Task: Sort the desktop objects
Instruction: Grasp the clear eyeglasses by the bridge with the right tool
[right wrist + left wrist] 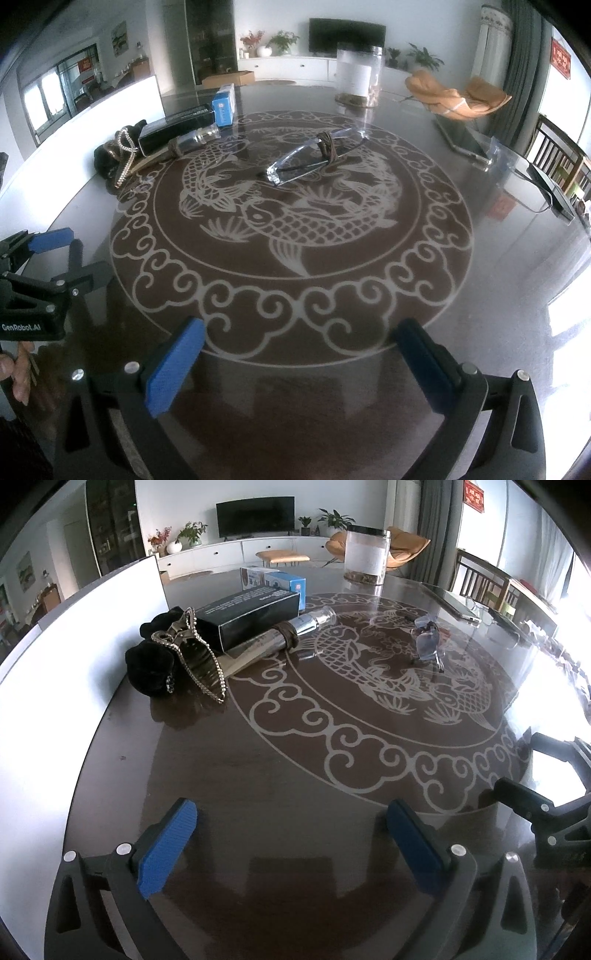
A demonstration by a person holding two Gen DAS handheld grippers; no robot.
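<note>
My left gripper (291, 845) hovers low over the dark patterned table (295, 760), open and holding nothing. My right gripper (299, 365) is open too, nothing between its blue pads. Far left lie a black scrunchie (151, 664), a rhinestone hair claw (199, 661), a black box (255, 616) and a silver bottle (295, 631) with a brown hair tie around it. Behind them stand blue-and-white boxes (284, 583). A clear plastic packet (314, 157) wrapped with a brown tie lies at the table's centre, well ahead of both grippers.
A white panel (74, 664) borders the table on the left. A clear jar (358, 77) stands at the far edge. A flat dark device (465, 136) and a plastic bag (506, 158) lie at the right. A hand (14, 373) holds the left gripper's handle.
</note>
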